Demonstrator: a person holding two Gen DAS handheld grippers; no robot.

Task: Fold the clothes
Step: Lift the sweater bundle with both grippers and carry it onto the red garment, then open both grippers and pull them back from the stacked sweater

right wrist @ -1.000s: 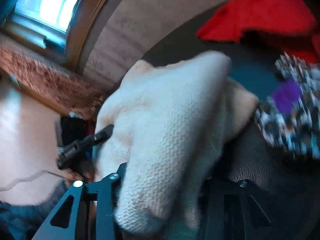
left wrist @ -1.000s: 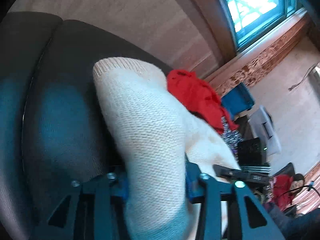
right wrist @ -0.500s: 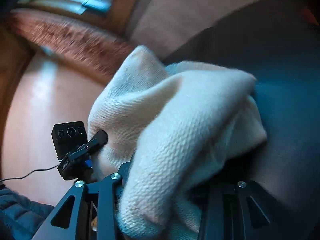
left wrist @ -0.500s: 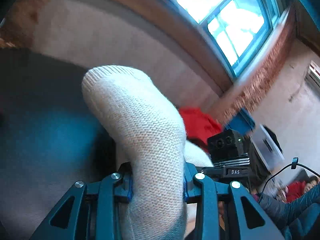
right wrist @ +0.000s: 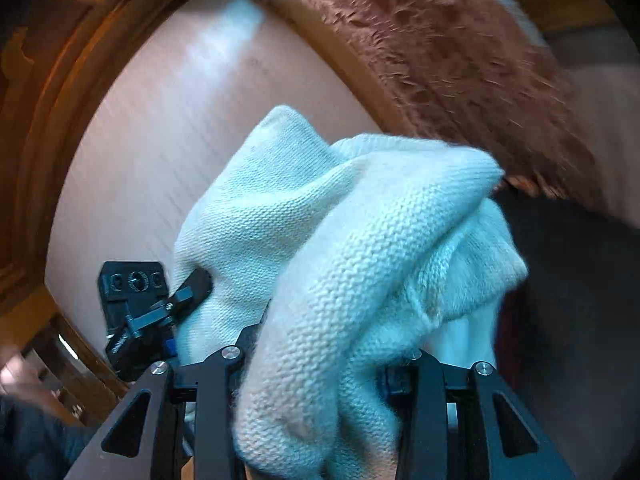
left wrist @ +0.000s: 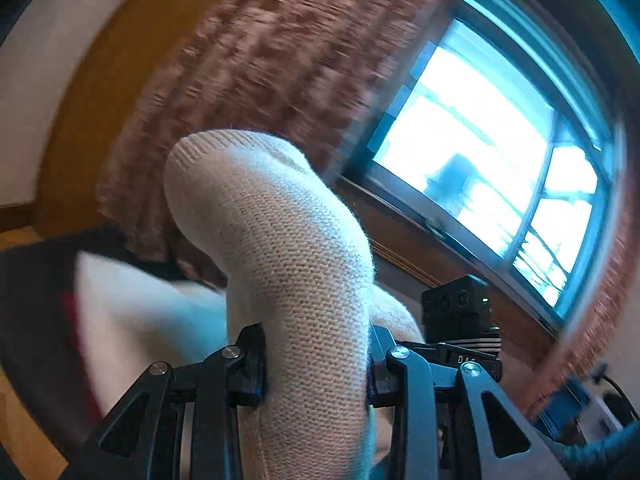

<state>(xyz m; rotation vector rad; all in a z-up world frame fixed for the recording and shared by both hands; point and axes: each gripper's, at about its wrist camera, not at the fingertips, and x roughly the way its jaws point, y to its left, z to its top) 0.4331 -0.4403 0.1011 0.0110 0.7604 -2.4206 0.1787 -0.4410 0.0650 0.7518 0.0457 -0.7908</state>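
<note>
Arching up out of both hand-held grippers, cream knit sweater (left wrist: 296, 264) points windowward.

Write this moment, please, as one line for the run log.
step: lifting garment | left gripper: shut on cream knit sweater | right gripper: shut on cream knit sweater | background: window, brown curtain

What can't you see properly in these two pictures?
- What garment the cream knit is: both views show only bunched folds in the jaws; the bottom edge cuts off the rest.
- The curtain pattern: motion blur, both views.
- The white and dark shape low in the left wrist view: blurred, partly behind the knit.
- Outside the window: washed out by glare.
- Any surface for folding: neither view shows one.
</note>
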